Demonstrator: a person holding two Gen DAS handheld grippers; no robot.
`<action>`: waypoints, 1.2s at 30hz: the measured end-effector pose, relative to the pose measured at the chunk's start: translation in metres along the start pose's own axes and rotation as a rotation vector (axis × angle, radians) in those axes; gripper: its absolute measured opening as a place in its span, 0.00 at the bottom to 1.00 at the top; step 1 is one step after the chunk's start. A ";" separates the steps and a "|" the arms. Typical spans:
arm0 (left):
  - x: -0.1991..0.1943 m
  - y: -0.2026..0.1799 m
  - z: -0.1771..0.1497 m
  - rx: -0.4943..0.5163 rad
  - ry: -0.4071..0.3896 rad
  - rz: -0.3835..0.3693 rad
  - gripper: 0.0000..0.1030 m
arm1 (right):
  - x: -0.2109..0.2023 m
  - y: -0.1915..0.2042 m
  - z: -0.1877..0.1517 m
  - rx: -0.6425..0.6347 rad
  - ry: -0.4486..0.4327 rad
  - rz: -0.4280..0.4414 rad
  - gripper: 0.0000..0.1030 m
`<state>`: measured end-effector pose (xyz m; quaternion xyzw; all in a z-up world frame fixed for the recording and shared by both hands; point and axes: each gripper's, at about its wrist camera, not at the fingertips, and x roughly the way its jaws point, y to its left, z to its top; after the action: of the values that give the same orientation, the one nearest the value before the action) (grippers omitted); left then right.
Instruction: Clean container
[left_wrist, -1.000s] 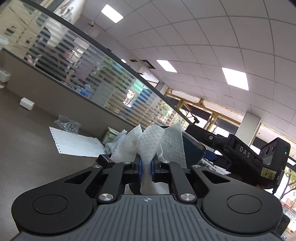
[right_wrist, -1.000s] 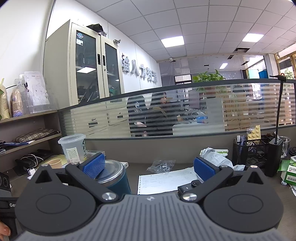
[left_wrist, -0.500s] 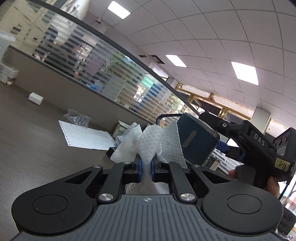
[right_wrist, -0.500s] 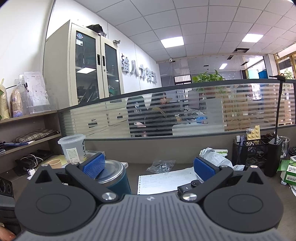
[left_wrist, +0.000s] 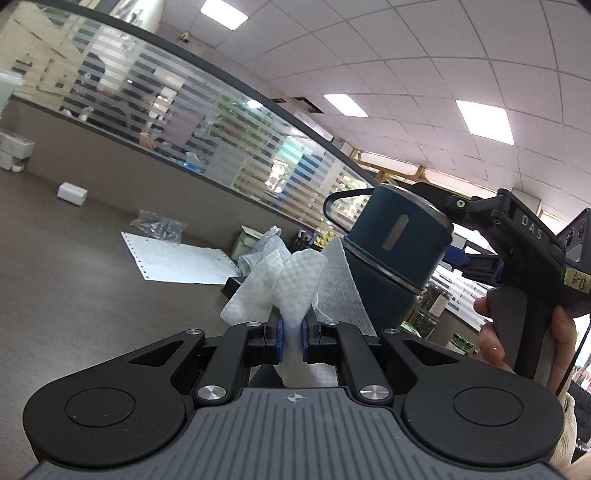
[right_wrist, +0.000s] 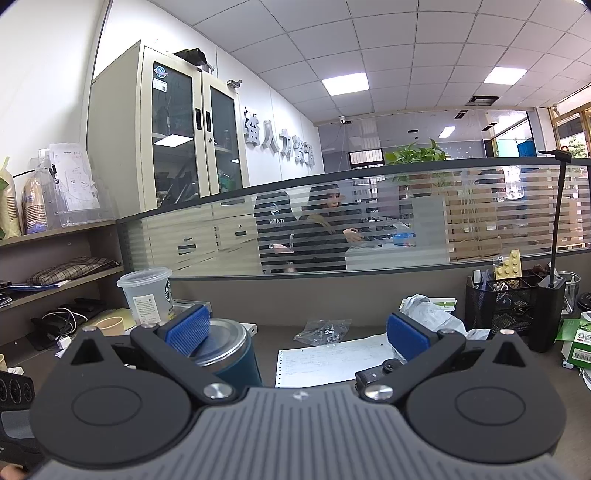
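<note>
The container is a dark blue insulated cup (left_wrist: 397, 251) with a steel rim and a wire handle, standing upright right of centre in the left wrist view. My left gripper (left_wrist: 291, 328) is shut on a white embossed wipe (left_wrist: 295, 284) that fans out just left of the cup, close to its side. In the right wrist view the cup (right_wrist: 225, 350) stands just behind my left blue pad (right_wrist: 188, 328). My right gripper (right_wrist: 297, 330) is open wide and empty, its left finger beside the cup's rim. The right gripper's body (left_wrist: 528, 236) shows behind the cup.
A printed sheet (right_wrist: 332, 358) and a clear plastic bag (right_wrist: 321, 330) lie on the grey desk. A plastic drink cup (right_wrist: 147, 295) stands left, a black mesh organiser (right_wrist: 506, 302) and crumpled tissue (right_wrist: 432, 317) right. A glass partition runs along the back.
The left wrist view has swung so the blue cup now stands fully in view beside the wipe, closer than before. The right gripper has stayed still and open.
</note>
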<state>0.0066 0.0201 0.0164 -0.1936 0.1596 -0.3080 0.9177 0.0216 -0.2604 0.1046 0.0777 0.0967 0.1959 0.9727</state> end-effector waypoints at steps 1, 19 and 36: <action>-0.004 -0.003 0.002 0.013 -0.010 -0.016 0.12 | 0.000 0.000 0.000 0.001 0.000 0.001 1.00; -0.011 -0.037 0.018 0.239 0.074 -0.080 0.15 | 0.001 -0.001 -0.002 0.021 -0.008 0.004 1.00; 0.010 -0.001 -0.003 0.172 0.191 -0.109 0.17 | 0.007 -0.001 -0.002 0.017 -0.011 -0.010 1.00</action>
<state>0.0126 0.0125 0.0126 -0.0922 0.2086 -0.3870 0.8935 0.0280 -0.2585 0.1018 0.0866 0.0934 0.1896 0.9736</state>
